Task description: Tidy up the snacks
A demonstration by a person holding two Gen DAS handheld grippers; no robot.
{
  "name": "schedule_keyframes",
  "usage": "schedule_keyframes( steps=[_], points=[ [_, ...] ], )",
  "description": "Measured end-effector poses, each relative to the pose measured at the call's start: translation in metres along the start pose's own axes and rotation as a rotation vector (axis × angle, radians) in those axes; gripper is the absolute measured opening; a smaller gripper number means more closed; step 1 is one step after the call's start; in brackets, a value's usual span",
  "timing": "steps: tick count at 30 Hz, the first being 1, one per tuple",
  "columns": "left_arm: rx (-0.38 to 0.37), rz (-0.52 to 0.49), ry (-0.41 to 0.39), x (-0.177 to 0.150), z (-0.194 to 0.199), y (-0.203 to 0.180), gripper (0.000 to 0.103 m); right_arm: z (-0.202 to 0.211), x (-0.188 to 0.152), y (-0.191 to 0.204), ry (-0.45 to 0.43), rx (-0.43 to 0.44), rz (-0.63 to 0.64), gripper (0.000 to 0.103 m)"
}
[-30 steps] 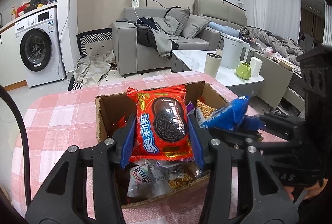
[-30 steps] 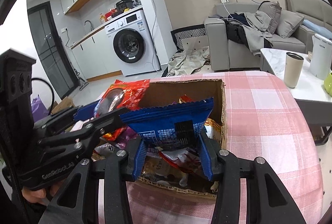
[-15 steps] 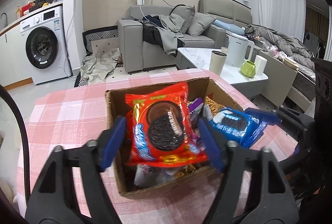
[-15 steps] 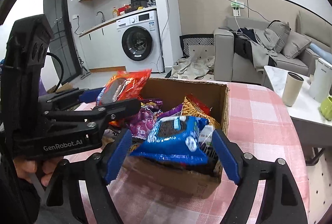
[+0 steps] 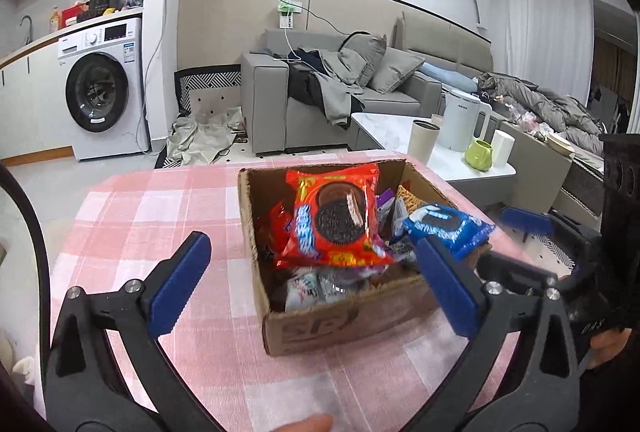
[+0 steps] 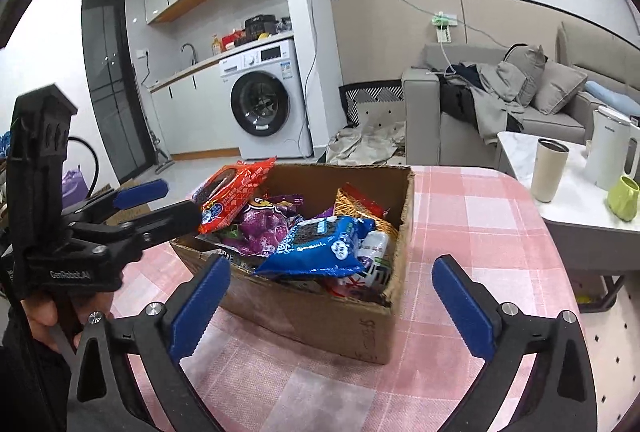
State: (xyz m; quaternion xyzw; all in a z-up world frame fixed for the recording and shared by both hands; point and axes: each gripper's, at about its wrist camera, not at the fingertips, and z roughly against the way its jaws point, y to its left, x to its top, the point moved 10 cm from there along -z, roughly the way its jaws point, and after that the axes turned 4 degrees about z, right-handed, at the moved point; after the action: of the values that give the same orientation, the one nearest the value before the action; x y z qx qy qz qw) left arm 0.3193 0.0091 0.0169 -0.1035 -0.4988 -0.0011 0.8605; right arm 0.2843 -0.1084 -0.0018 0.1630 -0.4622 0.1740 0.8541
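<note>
Standing wide apart, the blue pads of the left gripper (image 5: 312, 282) have just been opening, and nothing is pinched between them; the red cookie packet (image 5: 335, 222) lies free on top of the snacks in the cardboard box (image 5: 344, 326), leaning toward the box's far-left side. The right gripper (image 6: 334, 306) has likewise just been spreading its jaws to their widest and grips nothing. The blue cookie packet (image 6: 320, 252) rests on the heap at the near-right part of the box, its crimped edge poking over the front rim, with no pad pressing on it.

Under these two packets the box is crowded: a purple snack bag (image 6: 262, 228) sits between them, a bag of yellow-orange sticks (image 6: 360, 210) leans at the far-right corner, and pale wrappers fill the front. The box stands on a table covered with a pink checked tablecloth (image 5: 160, 216), near the cloth's far edge.

From the right wrist view, the left gripper shows at the left side, held by a hand (image 6: 44, 316) below its black body, its fingers reaching to the box's left edge beside the red packet. Beyond the table are a washing machine (image 5: 100, 96), a grey sofa (image 5: 280, 104) piled with clothes, and a low white table carrying a kettle (image 5: 462, 120), a beige tumbler (image 5: 424, 140) and a green cup (image 5: 480, 160).
</note>
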Motion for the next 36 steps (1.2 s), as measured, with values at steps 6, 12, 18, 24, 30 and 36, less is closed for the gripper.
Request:
schedule_keyframes(
  steps=[6, 12, 18, 24, 30, 36],
  points=[
    [0.026, -0.023, -0.049, -0.017, 0.034, 0.000, 0.103, 0.019, -0.004, 0.006, -0.049, 0.013, 0.001, 0.103],
    [0.051, -0.029, -0.097, -0.035, 0.058, 0.000, 0.103, 0.030, -0.015, 0.011, -0.070, 0.020, 0.001, 0.103],
    [0.074, -0.014, -0.110, -0.059, 0.067, 0.010, 0.103, 0.033, -0.032, 0.013, -0.084, 0.008, 0.002, 0.103],
    [0.104, -0.033, -0.112, -0.072, 0.061, 0.010, 0.103, 0.033, -0.045, 0.015, -0.096, -0.008, 0.024, 0.103],
    [0.118, -0.032, -0.104, -0.079, 0.048, 0.014, 0.103, 0.036, -0.047, 0.018, -0.121, 0.010, 0.026, 0.103],
    [0.116, -0.012, -0.108, -0.075, 0.044, 0.017, 0.103, 0.039, -0.045, 0.020, -0.141, 0.004, 0.036, 0.103]
  ],
)
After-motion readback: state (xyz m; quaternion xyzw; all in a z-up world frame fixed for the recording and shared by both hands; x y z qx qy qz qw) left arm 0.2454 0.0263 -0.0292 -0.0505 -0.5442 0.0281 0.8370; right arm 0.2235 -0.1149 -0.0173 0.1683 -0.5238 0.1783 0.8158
